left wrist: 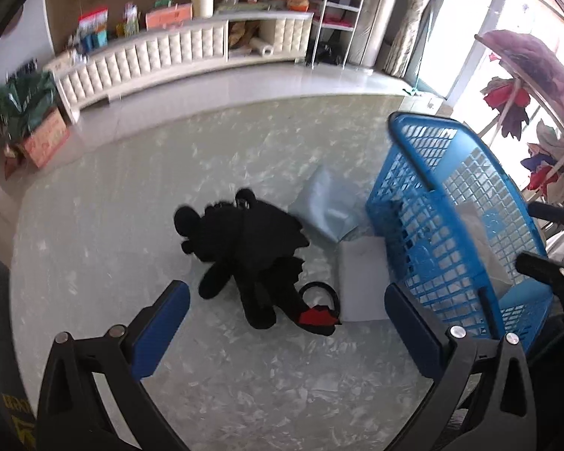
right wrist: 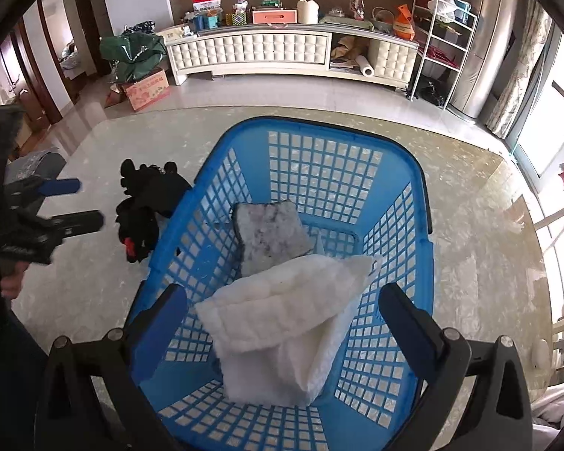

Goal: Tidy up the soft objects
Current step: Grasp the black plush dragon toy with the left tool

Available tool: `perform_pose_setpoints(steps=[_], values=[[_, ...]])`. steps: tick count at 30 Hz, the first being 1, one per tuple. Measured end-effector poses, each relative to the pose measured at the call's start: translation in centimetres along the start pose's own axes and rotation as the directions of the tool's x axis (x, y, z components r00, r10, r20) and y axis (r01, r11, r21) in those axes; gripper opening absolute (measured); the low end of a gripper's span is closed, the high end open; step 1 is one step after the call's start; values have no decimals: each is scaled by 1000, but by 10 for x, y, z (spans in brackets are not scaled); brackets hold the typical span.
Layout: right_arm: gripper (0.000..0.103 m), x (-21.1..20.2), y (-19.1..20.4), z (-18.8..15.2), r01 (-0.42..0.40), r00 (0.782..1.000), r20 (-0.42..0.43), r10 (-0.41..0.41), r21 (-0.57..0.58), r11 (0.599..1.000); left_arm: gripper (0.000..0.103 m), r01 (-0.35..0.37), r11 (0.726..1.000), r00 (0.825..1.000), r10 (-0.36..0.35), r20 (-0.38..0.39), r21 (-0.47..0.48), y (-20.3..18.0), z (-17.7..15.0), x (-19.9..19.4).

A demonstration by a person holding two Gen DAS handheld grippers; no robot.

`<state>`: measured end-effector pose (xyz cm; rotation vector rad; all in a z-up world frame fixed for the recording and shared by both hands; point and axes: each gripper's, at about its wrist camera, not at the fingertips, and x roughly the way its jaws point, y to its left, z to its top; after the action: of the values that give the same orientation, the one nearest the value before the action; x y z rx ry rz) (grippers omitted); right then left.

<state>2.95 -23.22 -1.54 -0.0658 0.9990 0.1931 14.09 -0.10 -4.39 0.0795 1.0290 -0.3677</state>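
The right gripper (right wrist: 282, 323) is hanging over the blue plastic laundry basket (right wrist: 421, 203) with its jaws spread wide and nothing between the pads; the white quilted cloth (right wrist: 282, 334) is lying loose in the basket below it, folded over itself, soft and padded. At the cloth's twelve o'clock a grey mottled cushion (right wrist: 270, 236) is resting flat on the lattice floor, squarish with rounded corners.

The left gripper (left wrist: 285, 323) is likewise standing released, empty, and angling down toward the black plush dragon (left wrist: 244, 255), which is sprawling on the pale marbled tabletop (left wrist: 94, 225) at the basket's nine o'clock. The toy is fuzzy and limp, with jagged wings and a red fin at its tail tip. At its two o'clock a pale blue pillow (left wrist: 327, 206) and a white flat cloth (left wrist: 361, 282) are lying against the basket's wall.

By my reading, one drop-off is finishing and the plush is the next pick. That move is calling for the left jaws to straddle the toy's thick body rather than a thin wing, since the floppy stuffing will sag when lifted, then a carry over the rigid rim.
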Motion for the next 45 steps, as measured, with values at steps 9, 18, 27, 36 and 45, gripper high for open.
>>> perform_pose_setpoints(steps=[9, 18, 27, 36, 45], values=[[102, 5, -4, -3, -13, 1000, -18, 13, 1, 1000, 103, -40, 990, 987, 17, -161, -137, 29, 4, 56], [102, 6, -16, -2, -8, 1000, -24, 9, 41, 999, 103, -108, 980, 968, 65, -242, -166, 38, 10, 99], [102, 9, -17, -3, 7, 999, -36, -5, 43, 999, 89, -193, 971, 944, 144, -298, -142, 38, 14, 134], [102, 11, -21, -4, 18, 999, -47, -15, 46, 999, 57, -194, 973, 940, 148, -307, -124, 32, 8, 139], [102, 14, -26, -6, 19, 998, -64, -16, 55, 998, 49, -203, 972, 947, 165, -274, -117, 26, 3, 127]])
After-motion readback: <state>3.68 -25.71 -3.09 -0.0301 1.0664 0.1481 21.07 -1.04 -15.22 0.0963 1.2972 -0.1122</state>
